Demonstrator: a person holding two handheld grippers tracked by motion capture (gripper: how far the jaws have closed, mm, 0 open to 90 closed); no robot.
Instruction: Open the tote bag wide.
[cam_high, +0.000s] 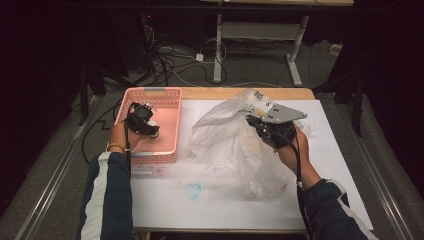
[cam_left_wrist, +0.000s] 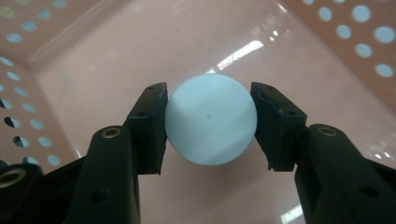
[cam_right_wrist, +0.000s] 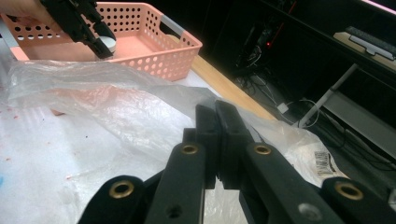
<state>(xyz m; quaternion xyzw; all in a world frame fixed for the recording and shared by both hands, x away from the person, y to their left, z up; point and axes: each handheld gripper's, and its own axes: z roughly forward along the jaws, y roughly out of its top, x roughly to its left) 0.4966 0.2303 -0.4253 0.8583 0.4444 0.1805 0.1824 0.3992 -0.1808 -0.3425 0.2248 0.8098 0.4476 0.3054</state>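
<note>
Looking thru the left gripper (cam_left_wrist: 210, 122) view we see it clamping a pale-blue ball (cam_left_wrist: 211, 119) w/ pads touching, inside the pink basket (cam_left_wrist: 60, 93), while the right gripper (cam_right_wrist: 218, 140) is pinched shut on the clear plastic bag (cam_right_wrist: 116, 112).

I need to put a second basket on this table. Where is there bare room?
The white table is bare along its near edge, in front of the plastic bag, and right of the bag. The far left is crowded by the pink basket.

The white-covered counter (cam_high: 225, 200) is lit from above while the room around it lies in near darkness. In the left gripper view, white glare streaks the glossy floor of the pink perforated plastic basket (cam_left_wrist: 289, 74); its corners blur. The crumpled clear plastic bag (cam_right_wrist: 116, 107) gleams softly, slightly hazy.
</note>
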